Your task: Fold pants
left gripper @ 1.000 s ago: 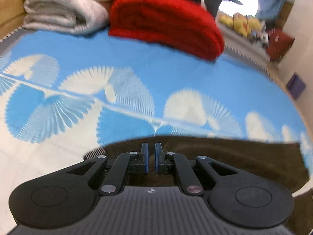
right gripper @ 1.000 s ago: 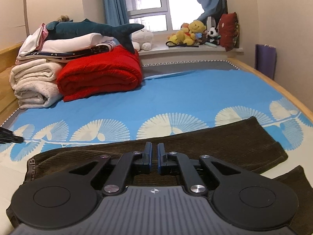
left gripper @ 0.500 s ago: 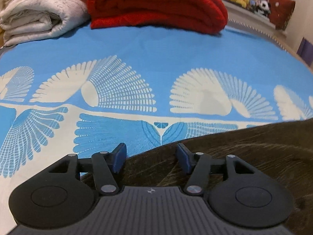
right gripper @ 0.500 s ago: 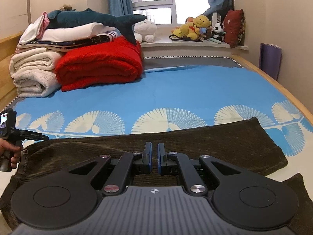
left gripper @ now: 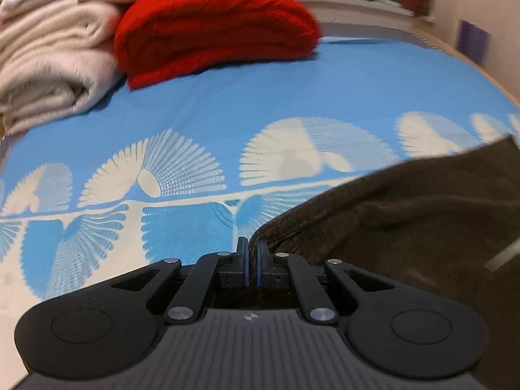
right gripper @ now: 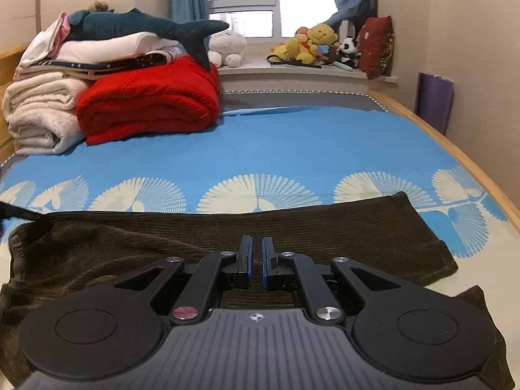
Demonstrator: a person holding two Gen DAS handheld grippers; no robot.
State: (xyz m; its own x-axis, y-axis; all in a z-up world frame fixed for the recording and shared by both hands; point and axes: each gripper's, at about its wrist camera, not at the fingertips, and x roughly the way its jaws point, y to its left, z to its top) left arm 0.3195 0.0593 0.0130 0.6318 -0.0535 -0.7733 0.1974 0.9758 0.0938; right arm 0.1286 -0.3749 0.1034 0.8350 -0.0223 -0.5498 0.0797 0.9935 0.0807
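Dark brown corduroy pants [right gripper: 292,230] lie across the near part of a bed with a blue sheet with white fan prints [right gripper: 292,149]. In the left wrist view the pants [left gripper: 406,221] rise in a fold to the right. My left gripper [left gripper: 252,261] is shut at the pants' edge, with brown cloth at its fingers. My right gripper [right gripper: 256,263] is shut and hovers over the middle of the pants, holding nothing that I can see. The waist end [right gripper: 22,243] is bunched at the left.
A folded red blanket [right gripper: 149,107] and cream blankets [right gripper: 39,117] with a plush shark [right gripper: 146,27] are stacked at the far left. Plush toys [right gripper: 312,45] sit on the windowsill. The bed's wooden rail [right gripper: 455,149] runs along the right.
My left gripper opened half a second ago and has now shut on the pants' edge, and the cloth is lifted to the right. My right gripper stayed shut over the pants.
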